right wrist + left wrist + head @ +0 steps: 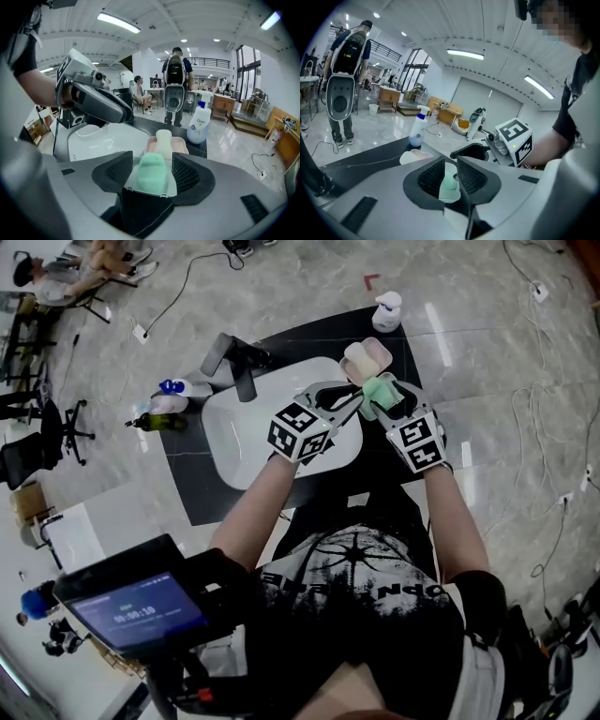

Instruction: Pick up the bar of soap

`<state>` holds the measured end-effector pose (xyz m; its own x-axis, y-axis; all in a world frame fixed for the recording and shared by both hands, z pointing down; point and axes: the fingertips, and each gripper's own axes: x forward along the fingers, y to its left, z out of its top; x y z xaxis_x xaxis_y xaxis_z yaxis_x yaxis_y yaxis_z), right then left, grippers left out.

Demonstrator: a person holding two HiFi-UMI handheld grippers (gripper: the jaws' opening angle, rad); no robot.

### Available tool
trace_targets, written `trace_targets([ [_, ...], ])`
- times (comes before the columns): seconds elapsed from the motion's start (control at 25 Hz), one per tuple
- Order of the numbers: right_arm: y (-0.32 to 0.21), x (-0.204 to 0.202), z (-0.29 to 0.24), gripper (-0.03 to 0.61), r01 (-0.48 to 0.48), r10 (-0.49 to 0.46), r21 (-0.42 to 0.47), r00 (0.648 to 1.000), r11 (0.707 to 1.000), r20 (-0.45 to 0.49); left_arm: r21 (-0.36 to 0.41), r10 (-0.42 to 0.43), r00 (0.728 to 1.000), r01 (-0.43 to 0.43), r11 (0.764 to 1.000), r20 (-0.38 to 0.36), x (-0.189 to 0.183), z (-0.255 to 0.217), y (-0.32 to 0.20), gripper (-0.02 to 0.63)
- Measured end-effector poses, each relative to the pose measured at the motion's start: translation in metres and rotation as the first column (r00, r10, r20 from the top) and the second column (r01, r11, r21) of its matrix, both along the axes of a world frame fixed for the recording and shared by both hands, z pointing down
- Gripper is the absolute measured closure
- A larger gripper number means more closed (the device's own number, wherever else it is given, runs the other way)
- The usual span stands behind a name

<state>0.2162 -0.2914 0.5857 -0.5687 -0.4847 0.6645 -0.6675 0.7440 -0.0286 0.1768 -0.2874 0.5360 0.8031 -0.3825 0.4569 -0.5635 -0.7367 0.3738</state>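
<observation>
A black tabletop [192, 488] stood on a pale marble floor [487, 352]. A white basin [239, 432] sat on it, with a dark faucet [236, 360] behind. Around the basin were bottles [169, 404] at the left edge, a white pump bottle [387, 311] at the far corner and, near that, a pink soap dish [149, 144].

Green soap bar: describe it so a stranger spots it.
On the black mat, find the white sink basin; two soaps lie off its right edge. The green soap bar sits between the right gripper's open jaws; its neighbour, a cream bar, lies in a pink dish.
</observation>
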Motion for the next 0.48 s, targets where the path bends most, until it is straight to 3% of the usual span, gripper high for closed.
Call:
trace_targets([
  [0.28,-0.006,-0.013,0.051,0.295,0.054,-0.061,-0.065,0.993,0.996,-0.102,-0.165,0.047,0.997,-0.035,0.986,0.067,0.009,0.061,-0.016,0.409],
  [0.48,-0.011,-0.018,0.074,0.284,0.059,-0.074,-0.098,0.985,0.993,-0.153,-0.27,0.071,0.994,-0.048,0.962,0.079,0.015,0.093,-0.023,0.382],
])
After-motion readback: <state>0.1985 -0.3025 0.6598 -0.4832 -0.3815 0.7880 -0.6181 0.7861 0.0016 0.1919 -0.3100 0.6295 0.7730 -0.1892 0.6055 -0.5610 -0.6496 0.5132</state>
